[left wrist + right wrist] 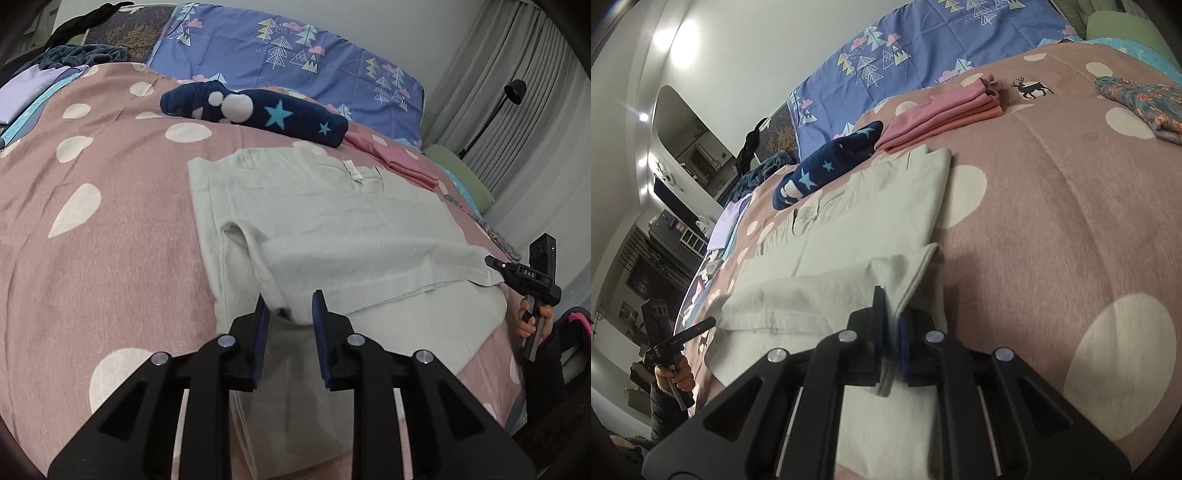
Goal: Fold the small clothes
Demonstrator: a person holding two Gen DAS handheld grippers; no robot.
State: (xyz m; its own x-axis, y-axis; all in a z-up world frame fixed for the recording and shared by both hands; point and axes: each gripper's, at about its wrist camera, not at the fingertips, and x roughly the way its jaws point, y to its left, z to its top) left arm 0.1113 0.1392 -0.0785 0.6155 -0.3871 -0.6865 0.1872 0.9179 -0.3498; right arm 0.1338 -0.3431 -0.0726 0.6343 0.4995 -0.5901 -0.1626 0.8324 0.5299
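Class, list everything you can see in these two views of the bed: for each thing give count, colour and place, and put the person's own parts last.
Pale green cotton garment: one, mid-bed, near edge folded over.
Navy fleece item with blue stars: one, behind the garment.
Folded pink and coral clothes: one stack, beside the navy item.
Floral teal cloth: one, far right in the right wrist view.
Dusty pink blanket with cream dots: one, covers the bed.
Blue quilt with tree print: one, at the wall.
Grey curtain: one, right in the left wrist view.
Black lamp: one, by the curtain.
Left claw: black, open over the fold.
Right claw: black, narrow, garment edge between.
Hand: one, gripping the right handle.
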